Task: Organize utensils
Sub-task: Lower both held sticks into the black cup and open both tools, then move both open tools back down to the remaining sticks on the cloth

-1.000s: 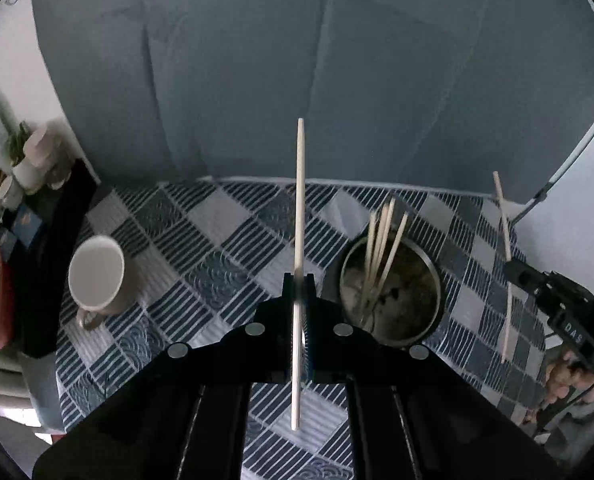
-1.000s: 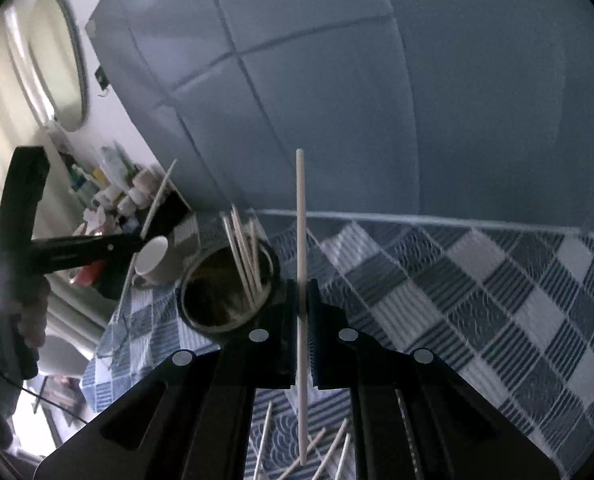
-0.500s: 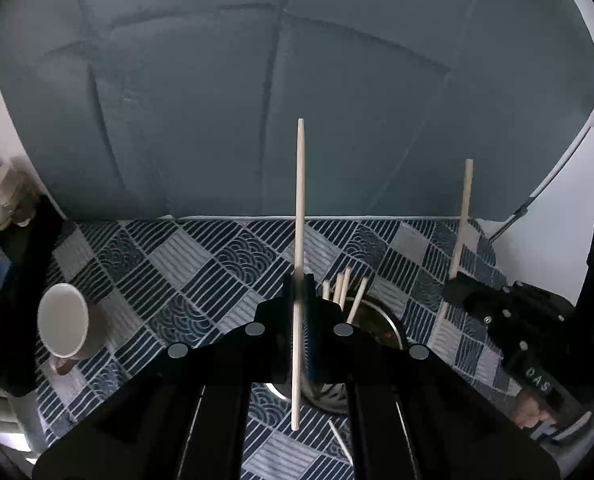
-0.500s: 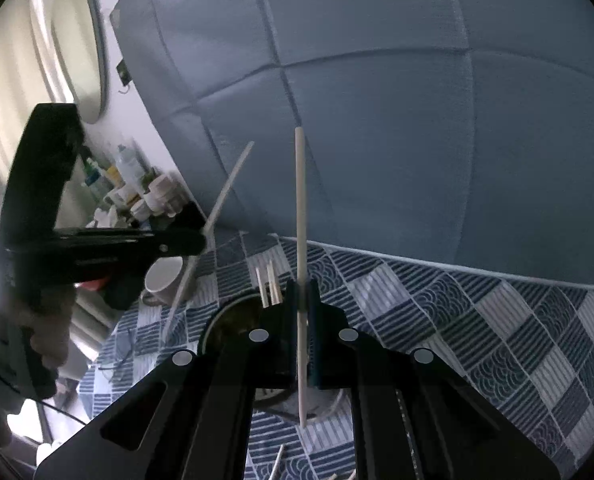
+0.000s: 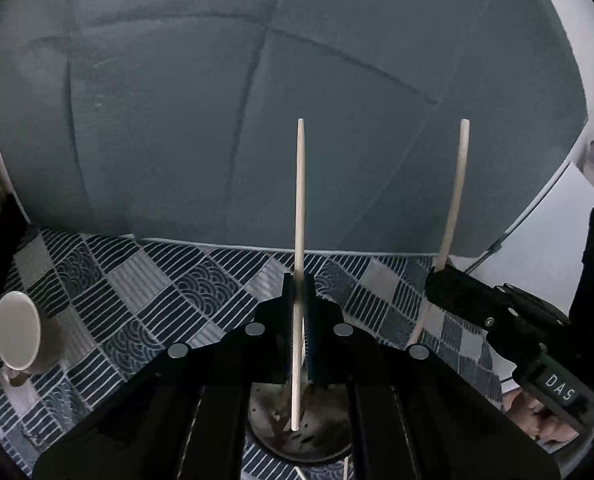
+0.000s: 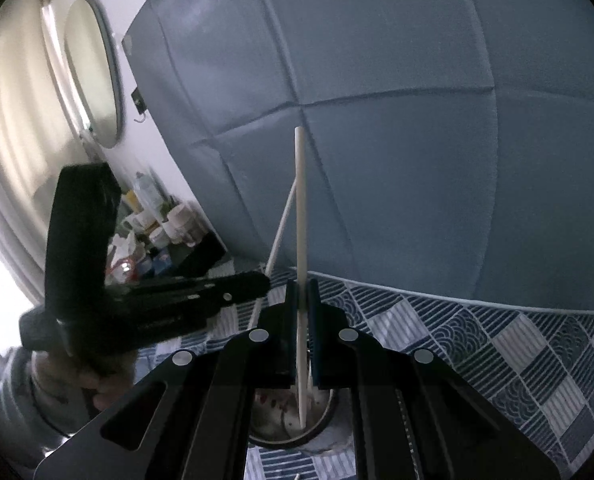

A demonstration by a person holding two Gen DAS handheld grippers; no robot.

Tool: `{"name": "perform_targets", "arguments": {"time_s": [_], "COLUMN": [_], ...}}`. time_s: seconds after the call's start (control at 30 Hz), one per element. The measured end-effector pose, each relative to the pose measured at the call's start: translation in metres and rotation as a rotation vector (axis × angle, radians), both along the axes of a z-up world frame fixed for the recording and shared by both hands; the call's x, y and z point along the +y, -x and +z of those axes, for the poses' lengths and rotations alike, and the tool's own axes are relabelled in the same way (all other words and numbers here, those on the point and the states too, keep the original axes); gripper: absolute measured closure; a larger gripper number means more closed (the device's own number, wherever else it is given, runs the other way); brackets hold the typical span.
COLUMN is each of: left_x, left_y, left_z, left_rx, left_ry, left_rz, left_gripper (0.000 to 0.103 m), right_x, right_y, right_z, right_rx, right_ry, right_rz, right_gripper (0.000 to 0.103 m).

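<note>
Chopstick pinched in each gripper's jaws, over metal holder; patchwork blue tablecloth, grey backdrop.

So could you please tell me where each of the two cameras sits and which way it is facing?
Left wrist: rides the left claw, looking forward and down along its chopstick at the metal holder; the right claw shows at right.
Right wrist: rides the right claw, over the same holder; the left claw and a hand show at left.
Shared: holder, checked tablecloth, blue backdrop.
</note>
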State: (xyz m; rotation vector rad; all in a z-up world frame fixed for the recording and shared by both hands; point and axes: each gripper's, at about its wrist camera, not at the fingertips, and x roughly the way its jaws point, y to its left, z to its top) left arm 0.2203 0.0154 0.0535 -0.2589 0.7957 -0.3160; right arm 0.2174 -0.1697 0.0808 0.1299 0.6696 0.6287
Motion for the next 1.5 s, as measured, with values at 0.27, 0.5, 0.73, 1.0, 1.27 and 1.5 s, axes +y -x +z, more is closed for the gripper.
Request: {"name": "perform_targets", "arguments": {"time_s": [0.27,0.5,0.73,1.0,1.27,1.5], "left_x": [-0.009,-0.009,-0.007,0.003,0.013,0.012], "left_y": [0.008,0.021,0.035,0.056,0.070,0.080], "left_z": [-0.026,-0.041,-0.049,-0.034,-0.011,-0.008], "left_rx": [0.011,0.008,-0.007,-0.025,-0.037,-0.047], "left_ry": [-0.011,-0.006,-0.011,-0.027,-0.033,-0.087], "left_rz": [-0.029,-0.031,-0.016,0.007,0.033,0.053], "left_gripper": [0.098,0.098,0.098,0.088,0.069,0.037], "right_x": [0.002,-0.002,-0.001,-0.002,-0.004,-0.010], "right_y": [0.000,0.010,0.020,0.039,0.055,0.067], "right_z": [-0.035,-0.065,-0.071,-0.053,-0.027,-0.019], "right_rx": [0.077,0.128,0.124,0.081,0.034,-0.002], "right_ry": [0.046,0.084,0.119,0.117,0.130,0.154], "right_rz": [0.009,-0.008,-0.019,-0.048,-0.070,-0.093], "right_gripper": [0.098,0.098,0.095,0.093,0.075,0.053]}}
